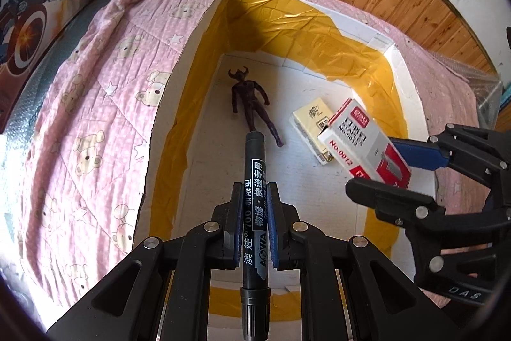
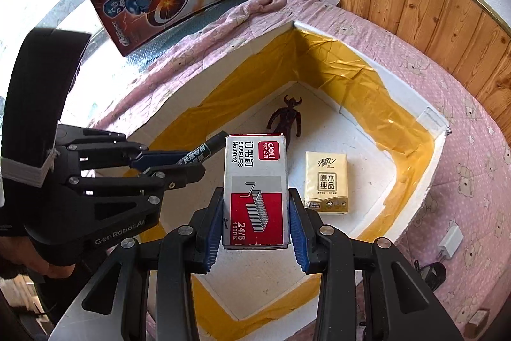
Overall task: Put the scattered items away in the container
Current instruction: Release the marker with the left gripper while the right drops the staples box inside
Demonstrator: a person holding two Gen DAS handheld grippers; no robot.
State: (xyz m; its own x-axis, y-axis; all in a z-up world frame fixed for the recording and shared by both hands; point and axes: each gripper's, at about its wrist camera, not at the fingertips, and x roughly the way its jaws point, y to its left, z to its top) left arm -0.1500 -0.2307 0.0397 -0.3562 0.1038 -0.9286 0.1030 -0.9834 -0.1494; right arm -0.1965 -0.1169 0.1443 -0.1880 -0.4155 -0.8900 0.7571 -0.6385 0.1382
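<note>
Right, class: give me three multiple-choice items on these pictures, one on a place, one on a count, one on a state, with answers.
1. Where does the toy figure lie?
A. on the quilt
B. inside the box
C. in a gripper

2. How many things lie on the box floor?
A. two
B. four
C. none

3. What is the left gripper doing?
A. standing open
B. clamping the marker
C. clamping the staples

Answers: B, it lies on the white floor between taped walls; A, the figure and the tissue pack; B, both pads press the marker's barrel.
</note>
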